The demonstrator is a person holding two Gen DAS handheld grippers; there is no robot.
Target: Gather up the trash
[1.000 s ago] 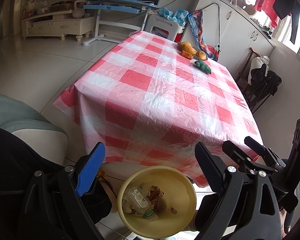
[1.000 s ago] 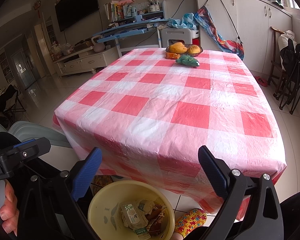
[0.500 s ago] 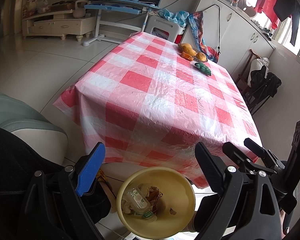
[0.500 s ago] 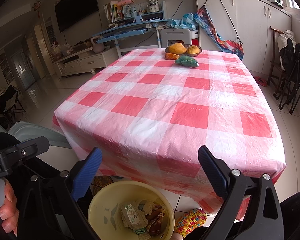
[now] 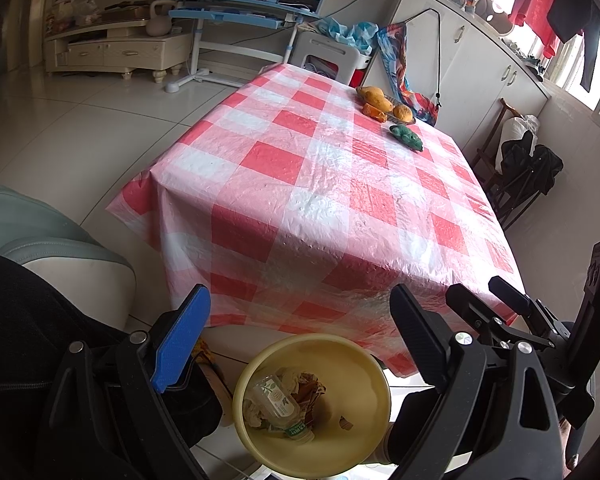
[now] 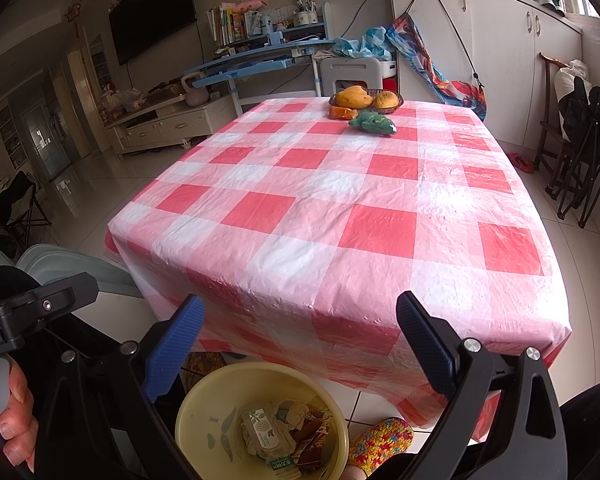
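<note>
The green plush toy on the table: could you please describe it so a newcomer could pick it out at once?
Start at the table with the red-and-white checked cloth and look to its far end, where a dark bowl of orange-yellow fruit stands. The green plush toy lies just in front of that bowl, the only green, fuzzy thing there.

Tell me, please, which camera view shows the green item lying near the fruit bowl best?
The right wrist view: the green item faces the camera squarely beside the fruit bowl. In the left wrist view it appears smaller and obliquely.
</note>
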